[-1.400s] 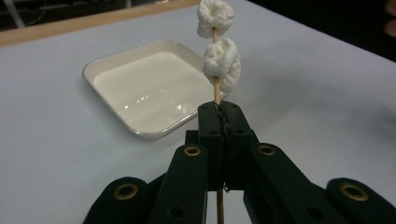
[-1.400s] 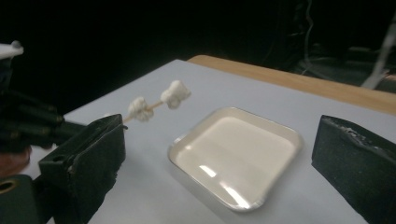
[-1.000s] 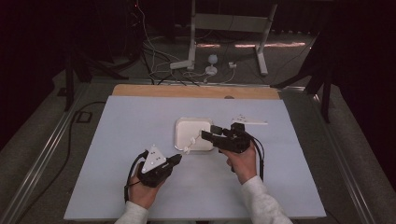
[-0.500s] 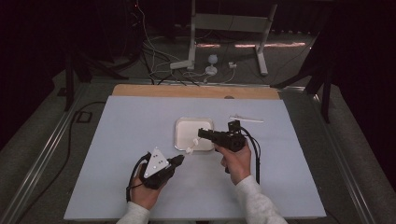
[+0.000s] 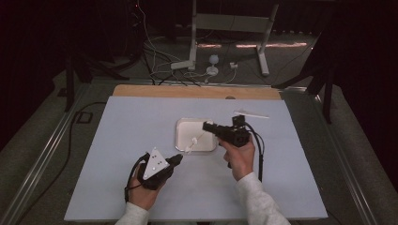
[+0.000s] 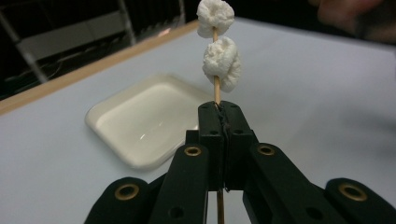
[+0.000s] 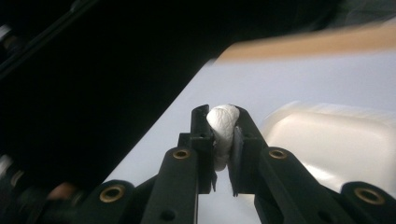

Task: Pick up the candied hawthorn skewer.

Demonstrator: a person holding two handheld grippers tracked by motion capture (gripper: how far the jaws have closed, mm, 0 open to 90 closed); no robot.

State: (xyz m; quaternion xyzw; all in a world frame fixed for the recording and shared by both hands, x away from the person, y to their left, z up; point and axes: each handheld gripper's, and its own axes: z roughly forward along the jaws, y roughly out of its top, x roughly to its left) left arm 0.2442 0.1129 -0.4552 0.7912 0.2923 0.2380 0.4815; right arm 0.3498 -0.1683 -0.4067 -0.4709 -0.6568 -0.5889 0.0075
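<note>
Having lifted off the white tray [image 5: 184, 140] with jaws just closing, the right tool [image 7: 223, 133] pinches a marshmallow [image 7: 223, 123], next to be threaded onto the skewer [image 6: 216, 88] clamped in the fully shut left tool [image 6: 223, 116].

No writing, label, brand, number or sign can be read anywhere here (not on the worktop [image 5: 141, 122], the white tray [image 6: 140, 126], or the black tool bodies in either close view). The brass-ringed holes on the jaws carry no markings that can be made out.
</note>
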